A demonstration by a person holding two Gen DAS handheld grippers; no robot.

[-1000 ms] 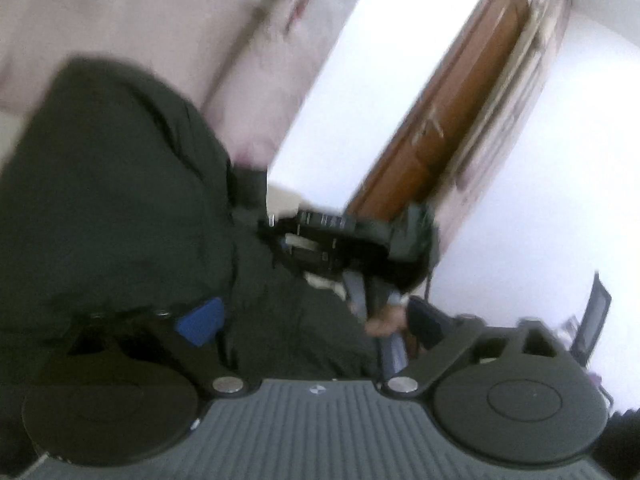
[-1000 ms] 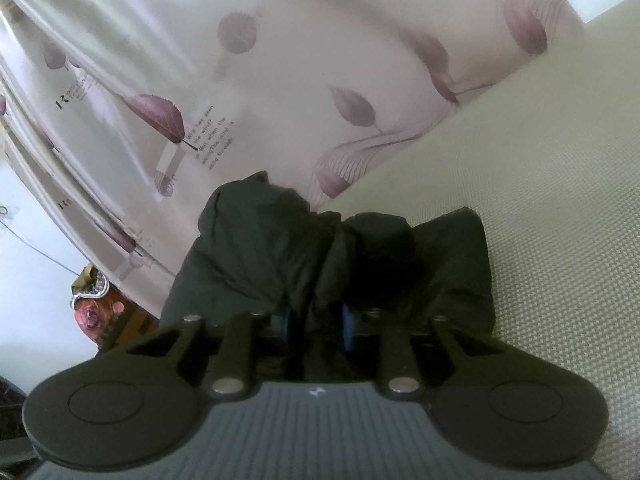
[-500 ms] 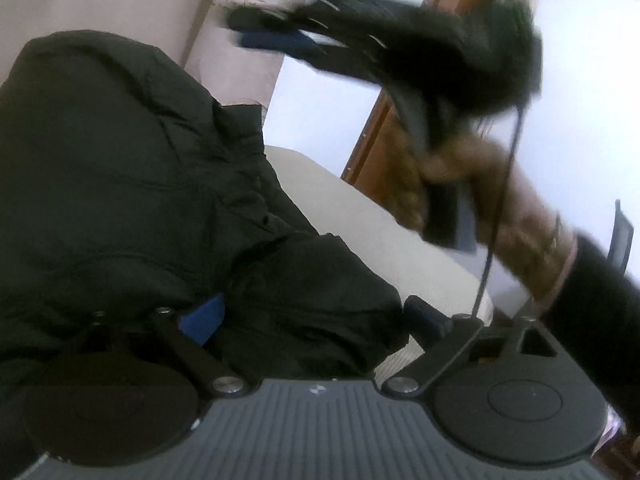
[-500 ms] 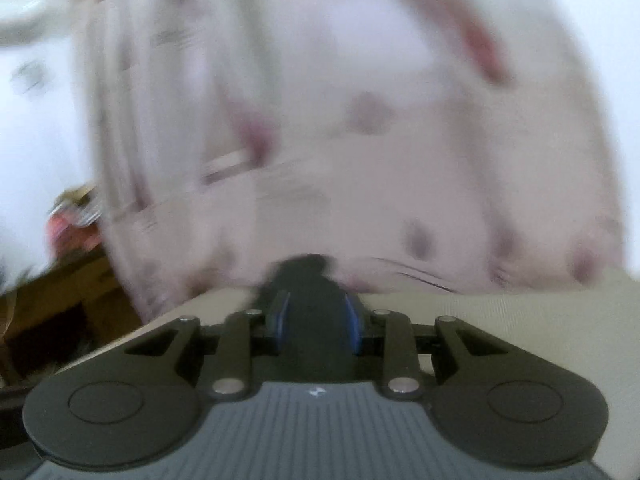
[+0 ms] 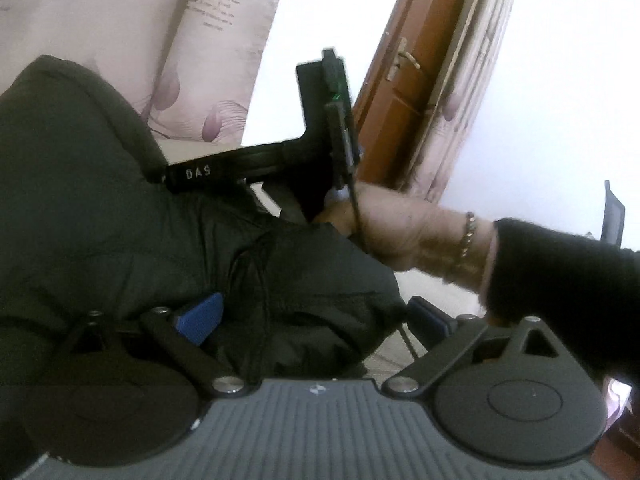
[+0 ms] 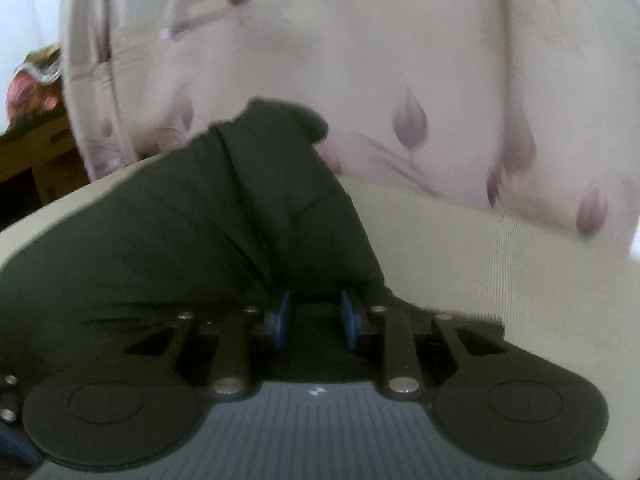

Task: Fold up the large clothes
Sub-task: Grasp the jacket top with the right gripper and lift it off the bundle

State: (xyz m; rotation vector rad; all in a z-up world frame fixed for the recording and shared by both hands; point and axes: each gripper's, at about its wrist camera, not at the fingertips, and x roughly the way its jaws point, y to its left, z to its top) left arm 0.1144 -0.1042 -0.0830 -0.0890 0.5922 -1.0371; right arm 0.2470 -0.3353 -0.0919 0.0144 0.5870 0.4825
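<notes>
Bunching thickly between my right gripper's (image 6: pixel 314 322) blue pads, the dark padded jacket (image 6: pixel 192 240) lies heaped on the beige ribbed surface (image 6: pixel 460 256) just ahead of it. That pinch looks shallow; I judge a quick pull could slip the fabric out and collapse the fold. My left gripper (image 5: pixel 312 318) is spread wide with the jacket (image 5: pixel 100 208) humped between its fingers, gripping nothing. Its dangling cable (image 5: pixel 358 216) could snag the cloth. Flowered curtain (image 6: pixel 360 60) hangs beyond.
</notes>
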